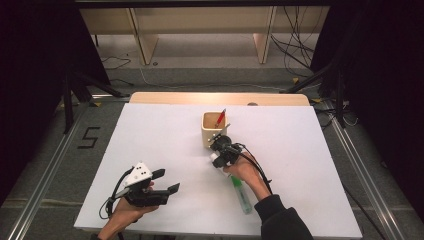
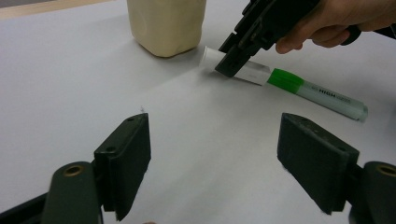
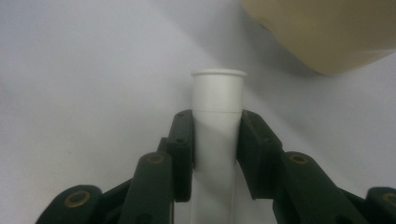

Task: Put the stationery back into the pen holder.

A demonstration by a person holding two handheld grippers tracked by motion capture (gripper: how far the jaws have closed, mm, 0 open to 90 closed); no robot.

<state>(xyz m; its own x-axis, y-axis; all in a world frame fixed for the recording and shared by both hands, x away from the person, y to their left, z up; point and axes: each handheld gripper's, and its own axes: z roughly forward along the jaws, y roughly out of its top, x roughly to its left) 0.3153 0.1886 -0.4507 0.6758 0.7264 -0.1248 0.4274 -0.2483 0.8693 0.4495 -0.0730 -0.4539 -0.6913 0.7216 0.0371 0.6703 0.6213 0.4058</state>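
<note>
Nearest the person, the left hand-held gripper [image 1: 167,181] hovers over the white desk [image 1: 165,135] with its jaws spread wide and nothing between them. Farther in, the right hand-held gripper [image 1: 219,150] has its jaws pressed against both sides of the white cap end of a green highlighter [image 2: 299,87], which lies flat on the desk with its barrel running back under the right hand. Just beyond the cap stands a beige pen holder [image 1: 214,131] with a red pen [image 1: 220,117] inside.
</note>
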